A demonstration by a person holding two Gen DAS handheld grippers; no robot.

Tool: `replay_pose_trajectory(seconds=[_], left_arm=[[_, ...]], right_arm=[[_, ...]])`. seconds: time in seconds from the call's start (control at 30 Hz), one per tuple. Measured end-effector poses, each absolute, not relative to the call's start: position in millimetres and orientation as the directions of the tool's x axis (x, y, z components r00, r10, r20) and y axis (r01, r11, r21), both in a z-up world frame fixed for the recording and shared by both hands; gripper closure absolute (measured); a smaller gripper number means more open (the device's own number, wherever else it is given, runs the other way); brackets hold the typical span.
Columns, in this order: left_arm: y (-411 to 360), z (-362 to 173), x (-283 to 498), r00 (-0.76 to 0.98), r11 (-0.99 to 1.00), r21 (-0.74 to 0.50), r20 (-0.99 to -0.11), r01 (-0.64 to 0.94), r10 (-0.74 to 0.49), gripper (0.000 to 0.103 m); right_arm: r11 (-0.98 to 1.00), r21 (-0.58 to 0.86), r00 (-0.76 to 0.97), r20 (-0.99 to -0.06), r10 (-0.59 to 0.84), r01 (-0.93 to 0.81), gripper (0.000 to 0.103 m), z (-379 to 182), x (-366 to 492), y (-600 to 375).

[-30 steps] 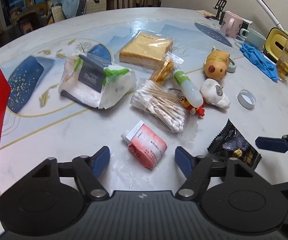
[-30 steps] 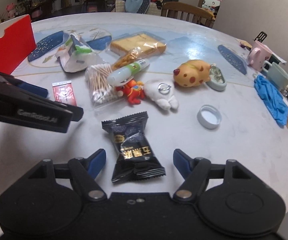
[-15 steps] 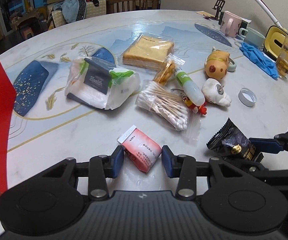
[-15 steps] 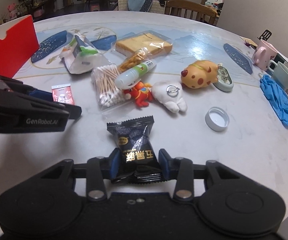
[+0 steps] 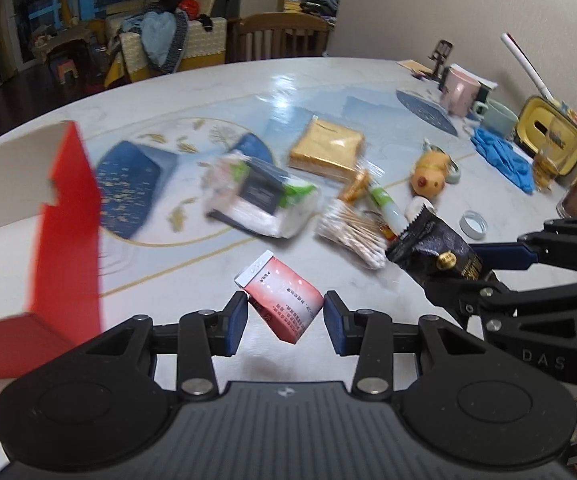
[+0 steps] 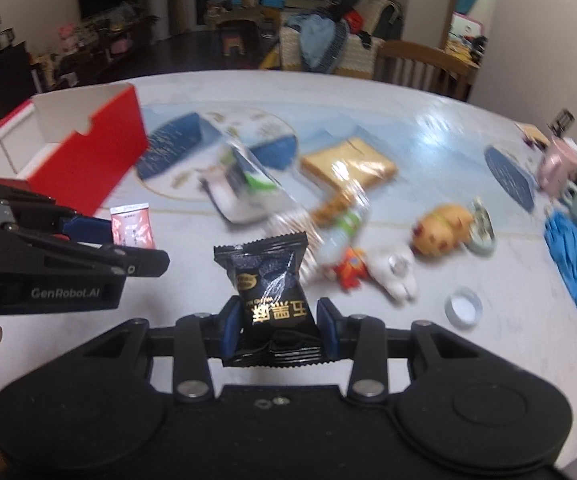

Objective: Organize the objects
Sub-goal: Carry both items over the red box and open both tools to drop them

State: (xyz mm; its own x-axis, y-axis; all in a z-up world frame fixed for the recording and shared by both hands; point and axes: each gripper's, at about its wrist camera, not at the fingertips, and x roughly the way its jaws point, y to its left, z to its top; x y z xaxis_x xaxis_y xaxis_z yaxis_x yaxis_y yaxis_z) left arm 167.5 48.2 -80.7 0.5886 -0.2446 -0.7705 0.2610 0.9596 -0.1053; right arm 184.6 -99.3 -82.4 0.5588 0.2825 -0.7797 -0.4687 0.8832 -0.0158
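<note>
The pink sachet (image 5: 282,300) sits low and centre in the left wrist view, pinched by its lower end between the blue pads of the left gripper (image 5: 284,316), and it hangs clear of the table (image 5: 168,288). Over in the right wrist view the black snack packet (image 6: 270,292) stands upright between the pads of the right gripper (image 6: 276,330), jaws clenched on its crimped lower half, also off the tabletop. Both sets of jaws have just been closing, each with its packet between the pads, and both grips look secure.

The red box (image 5: 64,240) stands open at the left edge of the left view, and it looks like the likely home for both packets. Best to carry them in one at a time: the two grippers are close together, so the left should go first while the right holds back. Keeping both packets high will clear the box wall, and each should be released only once it is well inside.

Farther up the table lie the cotton swabs (image 5: 352,232), the tissue pack (image 5: 260,204), the bagged bread (image 5: 326,148) and the yellow plush toy (image 5: 430,176), all blurred. The white cap (image 6: 463,306) rests alone at lower right in the right wrist view.
</note>
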Motion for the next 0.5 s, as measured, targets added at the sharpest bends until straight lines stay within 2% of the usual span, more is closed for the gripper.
replay_pose_trajectory(seconds=[0.5], left_arm=[[168.8, -20.8, 169.7, 0.643, 0.989, -0.087, -0.752, 0.123, -0.147, 0.063]], right_arm=[[0.730, 0.017, 0.503, -0.713, 0.488, -0.683, 0.064, -16.6, 211.2, 19.7]])
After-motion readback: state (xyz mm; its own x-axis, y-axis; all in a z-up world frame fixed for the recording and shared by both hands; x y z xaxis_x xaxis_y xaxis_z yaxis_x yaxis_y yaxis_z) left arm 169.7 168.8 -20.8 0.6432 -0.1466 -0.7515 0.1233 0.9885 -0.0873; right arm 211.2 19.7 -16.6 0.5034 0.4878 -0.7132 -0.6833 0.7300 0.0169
